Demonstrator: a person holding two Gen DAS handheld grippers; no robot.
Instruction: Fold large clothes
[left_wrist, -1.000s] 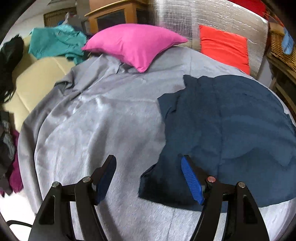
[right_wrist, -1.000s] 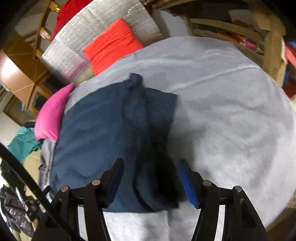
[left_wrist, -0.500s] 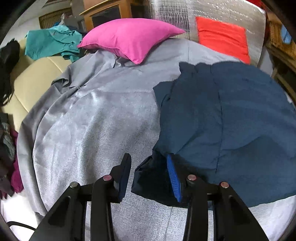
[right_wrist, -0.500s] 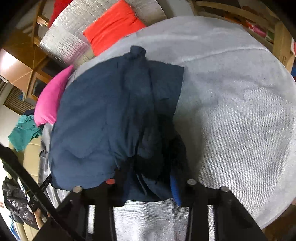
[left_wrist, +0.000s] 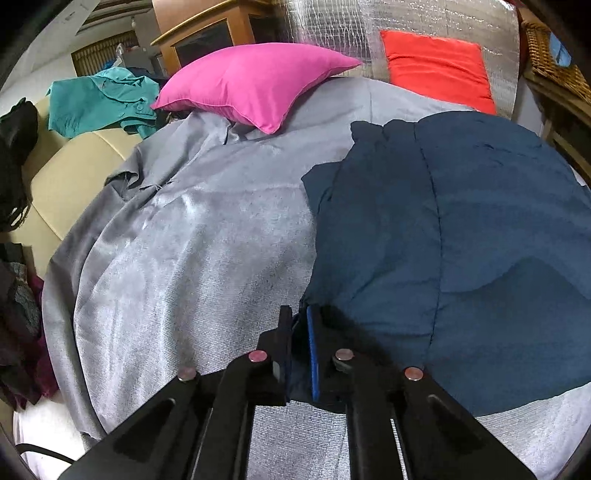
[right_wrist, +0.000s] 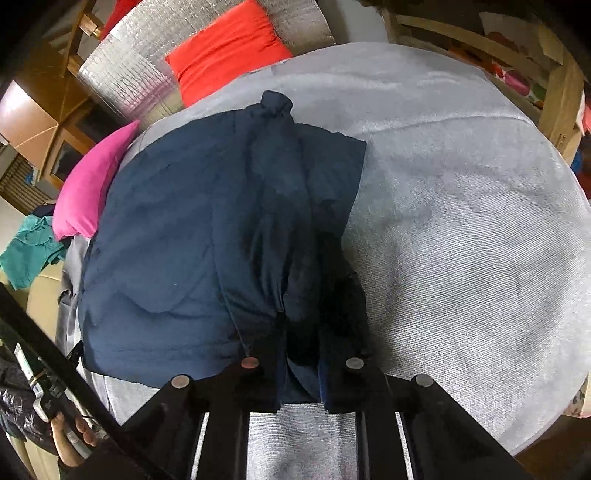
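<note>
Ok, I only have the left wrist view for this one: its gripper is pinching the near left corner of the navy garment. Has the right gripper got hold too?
Observer: Yes. The right gripper has just been closing and now pinches a bunch of the navy garment at its near edge.
Operator: Does the cloth lie flat on that side?
Observer: No. A folded-over band runs from that grip up to a small knot of fabric at the far end.
Operator: What lies to the right of the garment?
Observer: The grey cover, then a wooden frame past its far right edge.
</note>
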